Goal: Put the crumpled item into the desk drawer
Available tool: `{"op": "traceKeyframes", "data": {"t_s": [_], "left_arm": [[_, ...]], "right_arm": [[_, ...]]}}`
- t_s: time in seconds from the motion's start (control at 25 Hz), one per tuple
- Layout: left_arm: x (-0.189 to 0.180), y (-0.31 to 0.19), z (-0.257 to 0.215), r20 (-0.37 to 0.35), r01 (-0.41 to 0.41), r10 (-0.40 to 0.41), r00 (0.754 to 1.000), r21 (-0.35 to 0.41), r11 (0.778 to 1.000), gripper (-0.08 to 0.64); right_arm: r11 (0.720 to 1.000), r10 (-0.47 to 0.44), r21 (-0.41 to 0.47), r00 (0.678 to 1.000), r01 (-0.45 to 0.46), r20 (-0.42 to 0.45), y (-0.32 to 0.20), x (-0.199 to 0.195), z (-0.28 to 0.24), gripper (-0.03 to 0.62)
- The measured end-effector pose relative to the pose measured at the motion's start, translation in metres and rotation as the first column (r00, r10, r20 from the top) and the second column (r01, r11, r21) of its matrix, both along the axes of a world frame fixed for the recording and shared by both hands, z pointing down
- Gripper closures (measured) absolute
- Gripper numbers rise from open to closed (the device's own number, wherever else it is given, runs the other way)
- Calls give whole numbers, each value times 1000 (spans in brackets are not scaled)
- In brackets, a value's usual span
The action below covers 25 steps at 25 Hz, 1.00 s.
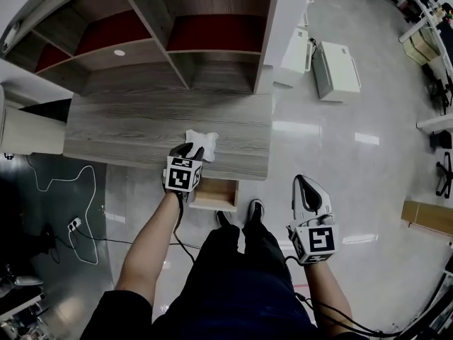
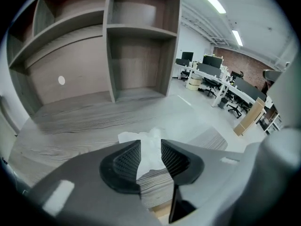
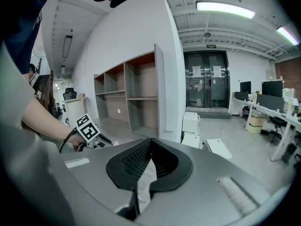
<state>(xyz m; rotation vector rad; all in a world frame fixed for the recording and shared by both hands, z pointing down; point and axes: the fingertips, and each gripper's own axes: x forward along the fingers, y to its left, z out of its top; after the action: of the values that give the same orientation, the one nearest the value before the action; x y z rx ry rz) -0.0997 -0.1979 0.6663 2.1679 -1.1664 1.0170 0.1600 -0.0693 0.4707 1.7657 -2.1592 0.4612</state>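
Observation:
A crumpled white item (image 1: 202,141) lies on the wood-grain desk (image 1: 134,129), close to its front edge. My left gripper (image 1: 187,150) reaches over that edge to the item. In the left gripper view the left gripper (image 2: 151,150) stands open, and the crumpled item (image 2: 141,138) lies on the desk between and just beyond the two pads. The open desk drawer (image 1: 215,192) sticks out below the desk edge, right under this gripper. My right gripper (image 1: 304,183) hangs over the floor to the right, away from the desk; its jaws (image 3: 149,144) meet at the tips with nothing in them.
An open shelf unit (image 1: 177,41) rises behind the desk. White boxes (image 1: 335,69) stand on the floor at the back right. Cables and a power strip (image 1: 74,224) lie on the floor at the left. The person's shoes (image 1: 255,209) are beside the drawer.

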Motion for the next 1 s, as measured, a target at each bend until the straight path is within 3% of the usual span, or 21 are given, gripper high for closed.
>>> {"op": "traceKeyframes", "data": {"t_s": [0.28,0.4,0.52,1.0], "left_arm": [[8,-7,33,53,-49,53,997,-74,996,431],[6,-7,37,66,-43,49,997,-86,995,476],[6,-8,29,68,-37,42,997,-69,997,546],[-1,3,-3,14,-49,49,999,7,999,552]], "right_arm": [[1000,-8,-4,1000,8,1,-1,-12,9,586],[1000,-19,-11,1000,19,-1,-2,-20,9,586],[999,-32,-17,999,32,-3,-4,-26,10,586],[993,-117,-6,993,117,-4,-20,-53,3,586]]}}
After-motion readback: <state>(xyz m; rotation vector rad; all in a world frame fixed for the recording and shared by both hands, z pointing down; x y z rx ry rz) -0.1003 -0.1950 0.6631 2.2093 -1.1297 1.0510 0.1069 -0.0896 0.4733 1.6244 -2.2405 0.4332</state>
